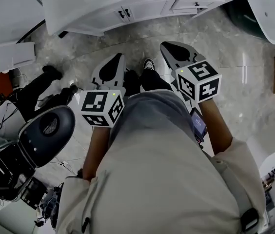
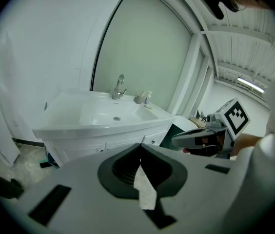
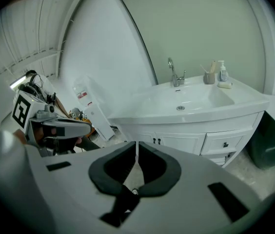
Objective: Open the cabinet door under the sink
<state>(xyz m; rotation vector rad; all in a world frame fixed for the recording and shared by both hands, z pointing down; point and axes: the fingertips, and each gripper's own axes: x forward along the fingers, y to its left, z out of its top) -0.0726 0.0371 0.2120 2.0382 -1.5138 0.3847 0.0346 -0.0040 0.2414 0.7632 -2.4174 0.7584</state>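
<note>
The left gripper [image 2: 140,146] and the right gripper [image 3: 136,144] both had their jaws closed and empty, apart from the shut cabinet door [image 3: 179,143] under the sink [image 3: 191,101].

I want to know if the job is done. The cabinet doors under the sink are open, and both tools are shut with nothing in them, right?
Not quite. The cabinet doors under the sink are closed, not open; the right gripper view shows them flush with their handles side by side. The rest holds: the left tool and the right tool are shut with nothing in them.
</note>
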